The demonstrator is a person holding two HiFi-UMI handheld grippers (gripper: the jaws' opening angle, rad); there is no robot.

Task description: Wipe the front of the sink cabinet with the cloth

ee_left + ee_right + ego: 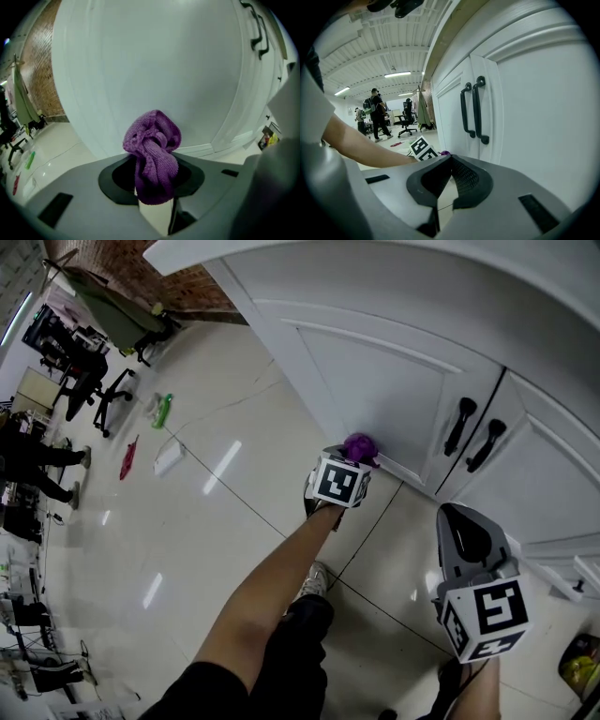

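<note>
A bunched purple cloth [153, 149] is clamped in my left gripper [154, 165], which is shut on it. In the head view the cloth [359, 447] touches the bottom edge of the left door of the white sink cabinet [375, 371], just ahead of the left gripper [350, 459]. My right gripper [461, 514] hangs lower right, away from the cabinet front and below the two black door handles [473, 435]. In the right gripper view its jaws meet at the tips with nothing between them [451, 159], and the handles [474, 111] are close ahead.
A pale tiled floor [206, 521] spreads to the left, with a green bottle [163, 410], a white object [169, 457] and a red item [127, 457] lying on it. Office chairs [103, 395] and people stand far left. A yellow item [581, 667] sits at the bottom right.
</note>
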